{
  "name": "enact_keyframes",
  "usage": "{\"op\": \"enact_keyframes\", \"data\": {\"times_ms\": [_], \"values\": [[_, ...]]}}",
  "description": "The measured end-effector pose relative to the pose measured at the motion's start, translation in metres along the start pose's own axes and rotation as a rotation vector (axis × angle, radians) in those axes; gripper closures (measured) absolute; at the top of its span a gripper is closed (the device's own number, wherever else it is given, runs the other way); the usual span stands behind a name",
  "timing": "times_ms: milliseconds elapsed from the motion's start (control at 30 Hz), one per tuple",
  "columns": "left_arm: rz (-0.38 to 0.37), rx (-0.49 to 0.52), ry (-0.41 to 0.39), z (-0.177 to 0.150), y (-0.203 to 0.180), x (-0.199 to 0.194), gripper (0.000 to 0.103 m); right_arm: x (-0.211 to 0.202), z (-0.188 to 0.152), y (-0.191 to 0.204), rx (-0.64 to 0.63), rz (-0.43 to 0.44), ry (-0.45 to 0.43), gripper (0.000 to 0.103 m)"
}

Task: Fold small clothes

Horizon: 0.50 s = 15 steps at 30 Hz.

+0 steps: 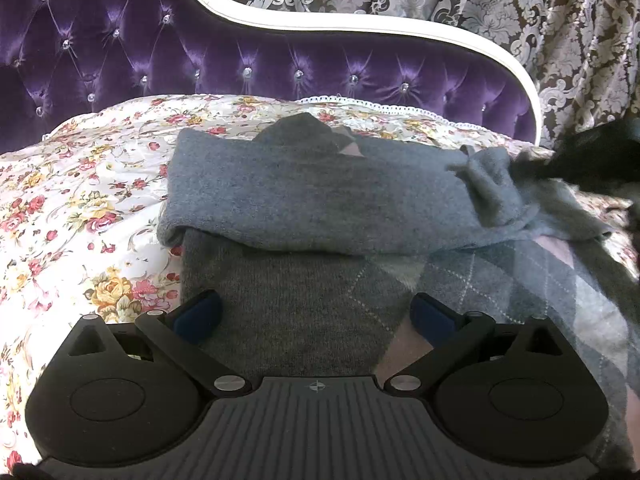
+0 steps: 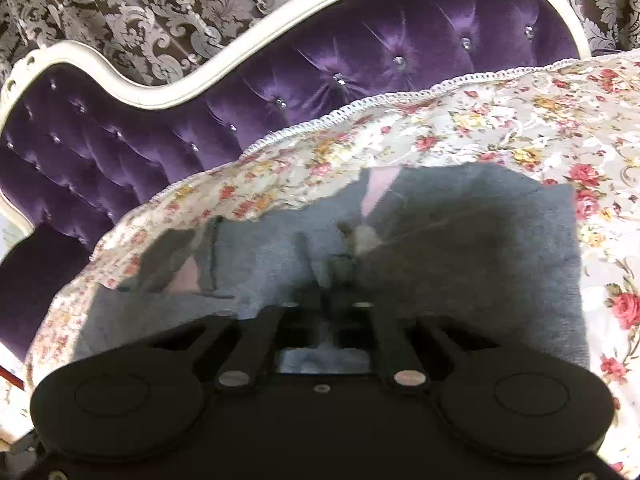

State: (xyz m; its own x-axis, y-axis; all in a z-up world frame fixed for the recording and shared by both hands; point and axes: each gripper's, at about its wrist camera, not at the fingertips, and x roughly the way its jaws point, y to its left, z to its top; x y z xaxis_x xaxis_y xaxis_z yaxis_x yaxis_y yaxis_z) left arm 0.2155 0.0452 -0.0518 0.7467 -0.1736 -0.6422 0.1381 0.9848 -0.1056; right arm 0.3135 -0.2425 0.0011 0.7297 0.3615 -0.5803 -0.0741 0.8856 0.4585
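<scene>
While right hand-held gripper (image 2: 326,280) pinches sweater (image 1: 320,196), left hand-held gripper (image 1: 316,312) gapes.

This is a home bedroom. A bed fills the foreground, spread with a floral quilt (image 1: 80,184) of red and yellow roses, edged with white lace trim (image 2: 360,108) toward 12 o'clock. Behind it rises a tufted purple velvet headboard (image 1: 120,52) studded with crystal buttons and bordered by a curved white frame (image 1: 360,28). At 12 to 2 o'clock hangs a brown damask curtain (image 1: 560,40) patterned with silver scrolls. A grey argyle knit garment (image 1: 304,200) lies on the quilt.
</scene>
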Motion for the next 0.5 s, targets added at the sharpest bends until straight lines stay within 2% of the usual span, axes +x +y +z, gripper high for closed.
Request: {"op": "enact_keyframes", "data": {"times_ms": [67,200,333,433,500], "values": [[0.001,0.001,0.0,0.0,0.0,0.0,0.0,-0.026,0.002,0.007,-0.021,0.021,-0.065,0.092],[0.004,0.003,-0.001,0.0,0.0,0.001,0.0,-0.074,-0.001,0.004,-0.045,-0.026,-0.143,0.092],[0.003,0.001,-0.001,0.0,-0.001,0.001,0.0,-0.079,-0.013,-0.014,-0.025,-0.107,-0.081,0.09],[0.003,0.001,-0.001,0.0,-0.001,0.0,0.0,-0.068,-0.021,-0.021,-0.02,-0.13,0.001,0.084],[0.003,0.001,-0.001,0.0,-0.001,0.0,0.0,-0.07,-0.025,-0.025,-0.01,-0.137,-0.009,0.066]]}}
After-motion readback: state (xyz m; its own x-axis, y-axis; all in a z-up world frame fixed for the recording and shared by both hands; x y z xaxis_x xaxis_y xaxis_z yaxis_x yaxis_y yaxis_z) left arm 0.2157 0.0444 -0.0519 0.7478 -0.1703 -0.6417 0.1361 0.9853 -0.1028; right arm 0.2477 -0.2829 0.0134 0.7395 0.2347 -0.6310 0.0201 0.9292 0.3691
